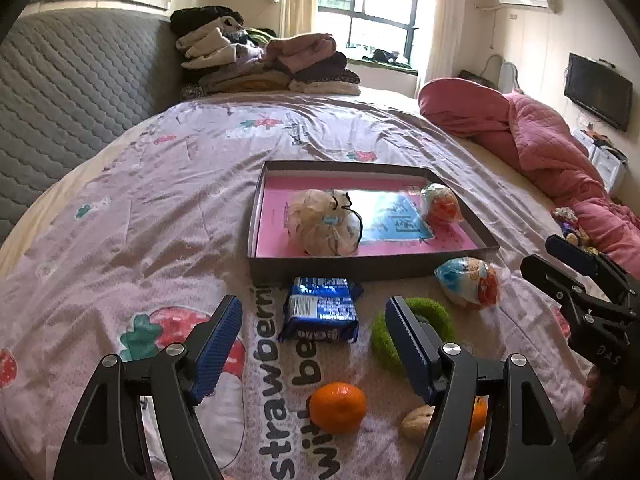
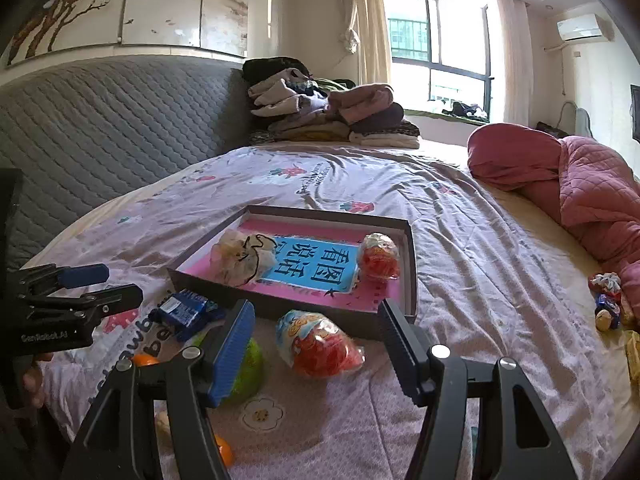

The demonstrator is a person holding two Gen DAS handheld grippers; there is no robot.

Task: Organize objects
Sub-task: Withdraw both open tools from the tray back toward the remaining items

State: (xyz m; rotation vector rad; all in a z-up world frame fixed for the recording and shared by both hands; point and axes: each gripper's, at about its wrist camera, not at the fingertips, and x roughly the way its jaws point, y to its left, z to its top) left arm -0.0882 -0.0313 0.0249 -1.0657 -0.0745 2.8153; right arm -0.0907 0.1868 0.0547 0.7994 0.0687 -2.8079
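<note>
A shallow dark box (image 1: 360,266) (image 2: 276,304) with a pink lining lies on the bed. In it are a mesh pouch (image 1: 324,224) (image 2: 244,258) and a wrapped egg toy (image 1: 440,204) (image 2: 378,258). In front of the box lie a blue snack pack (image 1: 322,314) (image 2: 186,312), a second wrapped egg toy (image 1: 468,282) (image 2: 318,344), a green ring (image 1: 436,316) (image 2: 250,368), a tangerine (image 1: 338,408) and a walnut (image 1: 416,420). My left gripper (image 1: 314,344) is open and empty above the snack pack. My right gripper (image 2: 316,354) is open and empty around the near egg toy.
The bed has a strawberry-print cover (image 1: 180,208). Folded clothes (image 1: 260,64) are stacked at the headboard. A pink quilt (image 1: 540,140) lies bunched at the right. Small wrapped sweets (image 2: 608,300) lie near it. A second tangerine (image 1: 478,412) sits behind the left gripper's finger.
</note>
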